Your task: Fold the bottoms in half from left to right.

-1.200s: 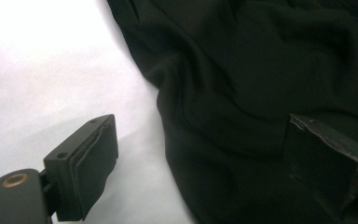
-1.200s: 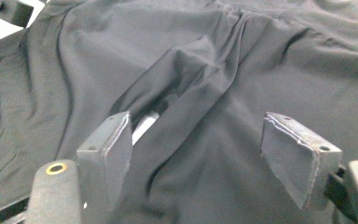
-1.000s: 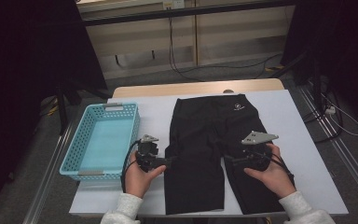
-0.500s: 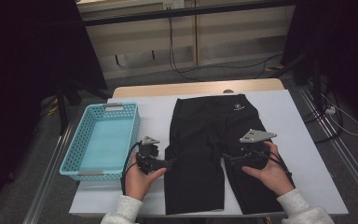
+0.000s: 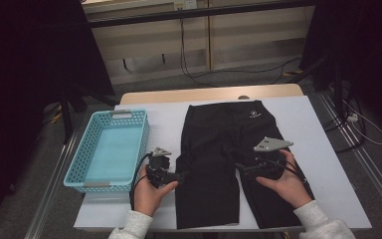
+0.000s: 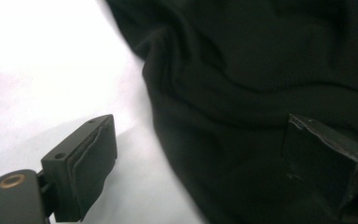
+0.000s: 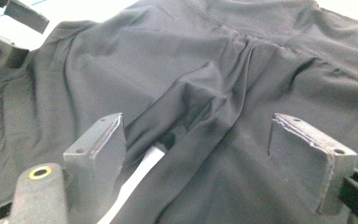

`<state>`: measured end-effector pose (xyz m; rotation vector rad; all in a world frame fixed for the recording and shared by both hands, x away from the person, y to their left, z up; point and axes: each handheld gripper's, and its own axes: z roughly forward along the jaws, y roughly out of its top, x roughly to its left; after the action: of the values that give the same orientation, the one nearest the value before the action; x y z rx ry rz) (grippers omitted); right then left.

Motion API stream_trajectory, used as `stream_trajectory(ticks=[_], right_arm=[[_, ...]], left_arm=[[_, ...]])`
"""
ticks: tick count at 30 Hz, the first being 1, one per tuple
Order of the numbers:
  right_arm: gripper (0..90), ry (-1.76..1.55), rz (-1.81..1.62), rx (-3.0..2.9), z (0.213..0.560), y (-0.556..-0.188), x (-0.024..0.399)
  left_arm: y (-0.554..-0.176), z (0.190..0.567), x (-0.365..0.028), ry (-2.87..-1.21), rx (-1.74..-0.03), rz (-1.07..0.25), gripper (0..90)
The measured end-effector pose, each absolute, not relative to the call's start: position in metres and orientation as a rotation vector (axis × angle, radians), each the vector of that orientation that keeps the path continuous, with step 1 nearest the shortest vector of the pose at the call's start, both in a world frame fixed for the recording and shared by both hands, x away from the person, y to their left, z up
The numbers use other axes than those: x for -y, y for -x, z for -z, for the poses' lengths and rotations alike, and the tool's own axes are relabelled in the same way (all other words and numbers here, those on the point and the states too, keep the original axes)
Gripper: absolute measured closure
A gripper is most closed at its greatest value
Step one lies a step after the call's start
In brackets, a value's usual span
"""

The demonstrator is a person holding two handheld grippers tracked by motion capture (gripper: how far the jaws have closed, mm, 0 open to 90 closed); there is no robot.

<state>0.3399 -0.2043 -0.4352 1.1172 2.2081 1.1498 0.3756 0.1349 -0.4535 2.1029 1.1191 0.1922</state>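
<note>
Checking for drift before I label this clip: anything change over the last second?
Nothing visibly moved. Both tongs, left and right, hover open at the black shorts, gripping nothing. The shorts lie flat as before, and the blue basket sits in the same spot.

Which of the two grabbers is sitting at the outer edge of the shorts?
The left gripper, at the black shorts' left edge beside the basket; the right gripper hovers mid-garment.

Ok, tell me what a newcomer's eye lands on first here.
The pair of black stretch-fabric shorts spread flat across the middle of the white-covered table draws the eye first. Next, the light blue plastic lattice basket at the table's left edge. A hand-held gripper sits at each side of the shorts, left and right, jaws open.
</note>
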Motion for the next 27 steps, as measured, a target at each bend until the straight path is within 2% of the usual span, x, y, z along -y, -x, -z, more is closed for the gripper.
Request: stream_trajectory(ticks=[6, 10, 12, 16, 19, 22, 27], right_arm=[[18.5, -1.118, -1.147, -2.207, 0.434, -0.341, 0.204], [18.5, -1.112, -1.157, -2.195, 0.432, -0.340, 0.205], [18.5, -1.108, -1.153, -2.194, 0.432, -0.339, 0.204], [18.6, -1.103, -1.154, -2.199, 0.432, -0.338, 0.203], [18.6, -1.102, -1.161, -2.197, 0.431, -0.338, 0.203], [18.6, -1.094, -1.164, -2.204, 0.431, -0.339, 0.200], [18.6, -1.073, -1.160, -2.219, 0.432, -0.340, 0.192]], left_arm=[[-0.372, 0.456, -0.134, -2.129, -1.122, -0.228, 15.9], [-0.367, 0.455, -0.133, -2.142, -1.122, -0.249, 26.6], [-0.363, 0.454, -0.129, -2.142, -1.125, -0.254, 34.3], [-0.357, 0.452, -0.130, -2.127, -1.157, -0.175, 54.2], [-0.352, 0.452, -0.129, -2.134, -1.163, -0.087, 73.9], [-0.348, 0.452, -0.124, -2.143, -1.145, -0.031, 85.4], [-0.347, 0.445, -0.126, -2.095, -1.121, 0.004, 86.5]])
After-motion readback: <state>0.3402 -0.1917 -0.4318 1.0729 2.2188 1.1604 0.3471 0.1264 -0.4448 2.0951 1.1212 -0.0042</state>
